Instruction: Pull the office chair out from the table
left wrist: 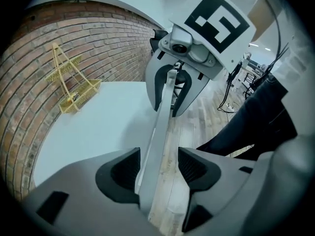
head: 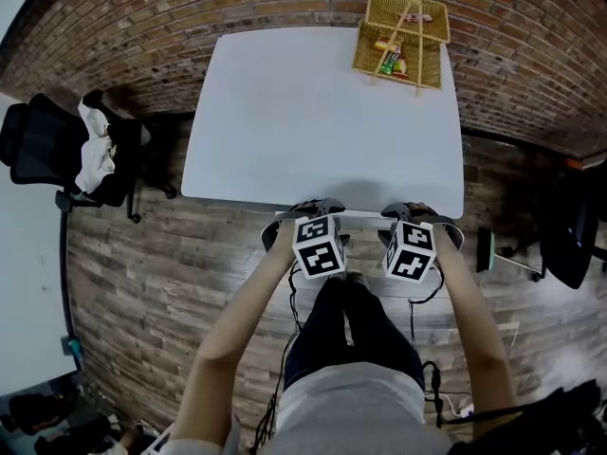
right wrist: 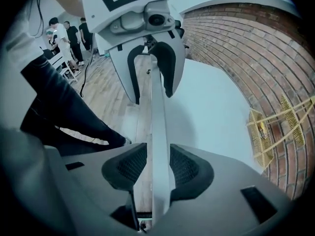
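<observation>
The office chair is tucked under the white table (head: 322,112). Only the pale grey top edge of its back (head: 365,218) shows along the table's near side. My left gripper (head: 308,211) points down over that edge. In the left gripper view the grey edge (left wrist: 160,132) runs between the jaws of the left gripper (left wrist: 156,168), open with a gap at each pad. My right gripper (head: 419,214) straddles the same edge (right wrist: 158,122) further right. The right gripper (right wrist: 160,168) stands open, its pads close to the bar, one nearly touching.
A yellow wire basket (head: 400,36) stands at the table's far right corner, against the brick wall. A black chair with a white cloth (head: 95,150) stands left of the table, another black chair (head: 569,235) to the right. The person's legs (head: 356,335) are right behind the grippers.
</observation>
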Demonstrator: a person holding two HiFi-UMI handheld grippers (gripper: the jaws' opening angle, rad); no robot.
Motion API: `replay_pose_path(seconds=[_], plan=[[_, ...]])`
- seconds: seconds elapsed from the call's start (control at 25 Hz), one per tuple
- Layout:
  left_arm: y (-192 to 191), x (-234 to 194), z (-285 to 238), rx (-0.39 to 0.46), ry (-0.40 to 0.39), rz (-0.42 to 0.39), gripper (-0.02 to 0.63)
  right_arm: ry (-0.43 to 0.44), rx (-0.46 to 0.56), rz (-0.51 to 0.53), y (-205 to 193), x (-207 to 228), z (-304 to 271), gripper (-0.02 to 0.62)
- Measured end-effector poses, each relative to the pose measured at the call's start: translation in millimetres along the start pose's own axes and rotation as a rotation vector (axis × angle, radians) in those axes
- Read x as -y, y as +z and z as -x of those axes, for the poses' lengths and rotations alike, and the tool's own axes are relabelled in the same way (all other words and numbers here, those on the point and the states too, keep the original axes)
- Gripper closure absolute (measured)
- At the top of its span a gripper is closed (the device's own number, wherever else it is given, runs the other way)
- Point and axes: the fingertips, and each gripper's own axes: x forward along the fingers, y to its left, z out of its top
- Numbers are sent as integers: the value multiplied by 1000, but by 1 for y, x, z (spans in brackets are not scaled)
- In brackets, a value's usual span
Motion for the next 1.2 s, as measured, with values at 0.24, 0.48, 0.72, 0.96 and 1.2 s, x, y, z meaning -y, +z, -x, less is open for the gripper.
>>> replay_pose_path(seconds=[0.24,0.48,0.72,0.96,1.2], plan=[[-20,-5,-3,-111,19,-49,360,4,-42,0,-10,1,-1,459],[-19,-7,-8,-187,47,-117,507,0,-61,46,-9,-3,-5,503],[-19,-8,-10,-233,55,-152,517,15,-54,25,-8,-1,-5,508],[-20,-7,-10,-246,64,-151,518,-1,-49,16,-8,-1,-4,509],[-19,-6,-10,-263,66,-145,518,6,-55,13,-9,-2,-3,509]])
